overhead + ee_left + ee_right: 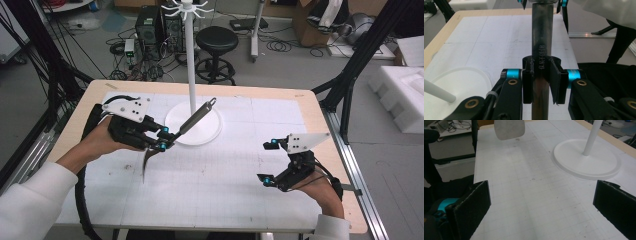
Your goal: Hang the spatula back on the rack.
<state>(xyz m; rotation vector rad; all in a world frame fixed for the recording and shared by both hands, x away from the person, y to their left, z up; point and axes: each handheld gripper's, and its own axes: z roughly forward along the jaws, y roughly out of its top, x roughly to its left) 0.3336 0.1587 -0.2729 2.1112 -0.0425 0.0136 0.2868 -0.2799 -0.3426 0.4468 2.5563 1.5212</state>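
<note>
My left gripper [162, 139] is shut on a metal spatula's handle [197, 116], lifted off the table. The handle slants up and right, and its ring end lies over the base [207, 134] of a white hook stand. The thin blade [146, 162] hangs down toward the mat. In the left gripper view the engraved handle [542, 30] runs straight up between the pads [527, 82]. My right gripper [267, 162] hovers open at the right front, nothing between its jaws. Its own view has the grey blade [509, 128] far ahead and the stand base [586, 162] to the right.
The stand's pole [192, 65] rises from the table's middle back, with hooks at its top. A white grid mat [225, 170] covers the wooden table. Behind it on the floor are a black stool [216, 42] and computers [149, 25]. White foam blocks [402, 92] lie off to the right.
</note>
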